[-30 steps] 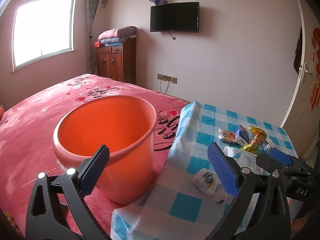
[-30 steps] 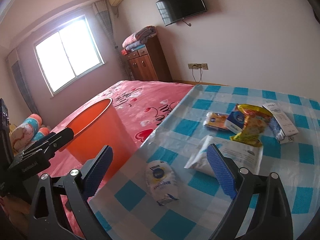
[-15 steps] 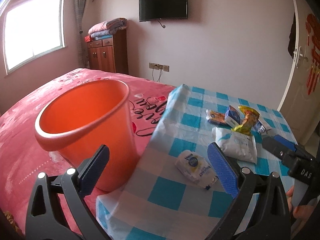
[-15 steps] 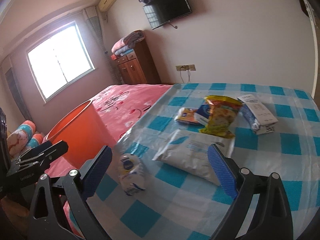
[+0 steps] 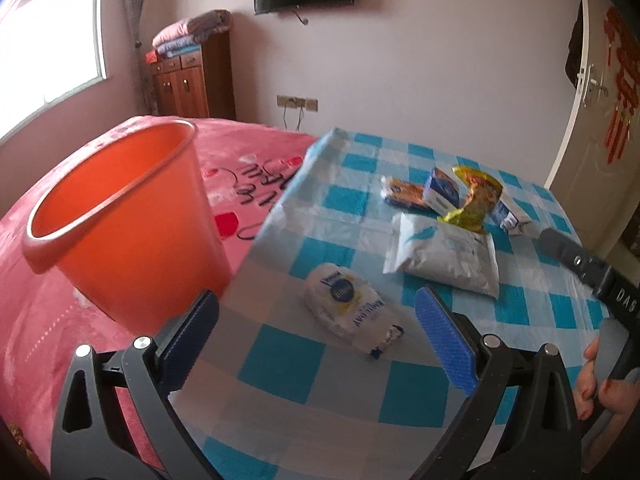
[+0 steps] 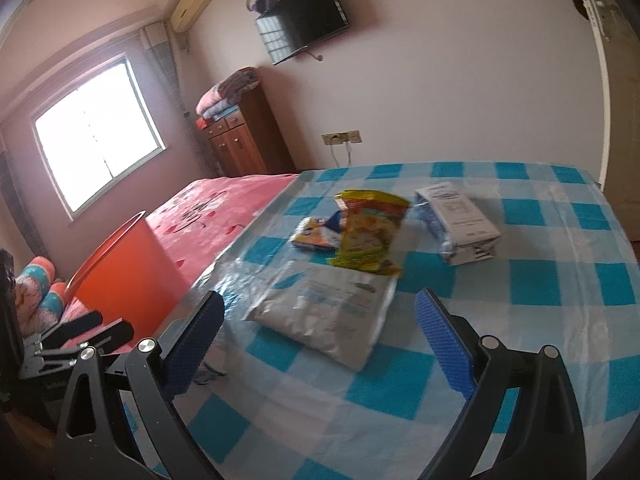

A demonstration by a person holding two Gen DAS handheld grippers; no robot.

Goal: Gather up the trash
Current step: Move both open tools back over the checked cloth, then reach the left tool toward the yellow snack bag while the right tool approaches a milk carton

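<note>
Your left claw [image 5: 316, 332] stands wide with nothing between its blue pads [image 5: 444, 344], and your right claw [image 6: 318, 332] is just as wide and just as empty, so you have not picked anything up yet. Just ahead of the left claw the small white packet [image 5: 352, 316] lies on the checked cloth of the bench [image 5: 280, 368], near the edge that faces the bed [image 5: 36, 320]. Ahead of the right claw lies the flat white pouch [image 6: 324, 312], and beyond it the yellow snack bag [image 6: 370, 232], touching the pouch's far edge, with an orange wrapper [image 6: 310, 236] beside it and a white carton [image 6: 460, 220] apart to the right. The orange bucket [image 5: 120, 224] stands on the bed just beside the bench; as far as its inside shows it holds nothing, though the bottom is hidden. I judge the task barely started: every piece of trash is on the bench and all of it is left to collect. Compared with a second ago, both claws have swung away from the bucket and toward the trash; the white packet now sits between the left claw's fingers in view, and the pouch has come much nearer the right claw, which has passed the packet.
</note>
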